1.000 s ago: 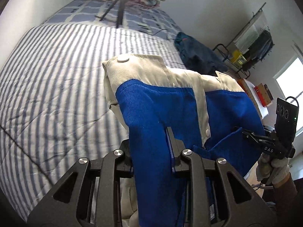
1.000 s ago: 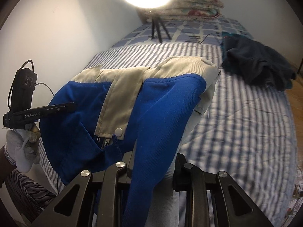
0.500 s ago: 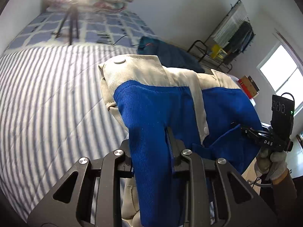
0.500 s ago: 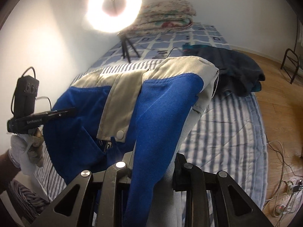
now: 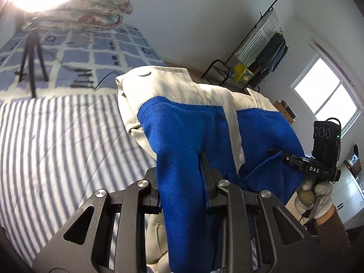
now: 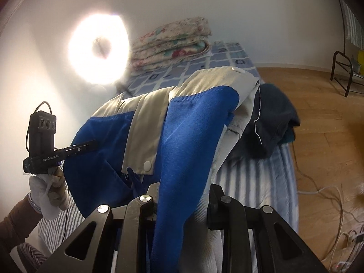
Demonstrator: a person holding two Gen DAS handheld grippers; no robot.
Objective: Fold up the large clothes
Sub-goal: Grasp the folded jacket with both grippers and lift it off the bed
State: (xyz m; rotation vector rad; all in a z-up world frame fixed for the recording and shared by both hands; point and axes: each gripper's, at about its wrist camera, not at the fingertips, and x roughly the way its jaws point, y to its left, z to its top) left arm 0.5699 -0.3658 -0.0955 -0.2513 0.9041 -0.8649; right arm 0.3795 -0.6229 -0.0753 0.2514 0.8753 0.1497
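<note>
**blue and beige jacket held up over the striped bed, both grippers clamped on it**

the left gripper had its jaws narrowed onto a fold of the blue and beige jacket, the cloth pinched between the pads. the right gripper gripped another fold of the same jacket in the same way. the garment hung between the two grippers, raised above the striped bed cover. seen from the left wrist, the right gripper carried the letters "das" on its side, held by a gloved hand at the jacket's right edge. seen from the right wrist, the left gripper read "genrobot.ai" and was held by a gloved hand at the jacket's left edge. beyond the jacket lay a dark garment on the bed, a folded floral quilt near the wall, and a lit ring light on a tripod. a clothes rack stood past the jacket by the window.
</note>
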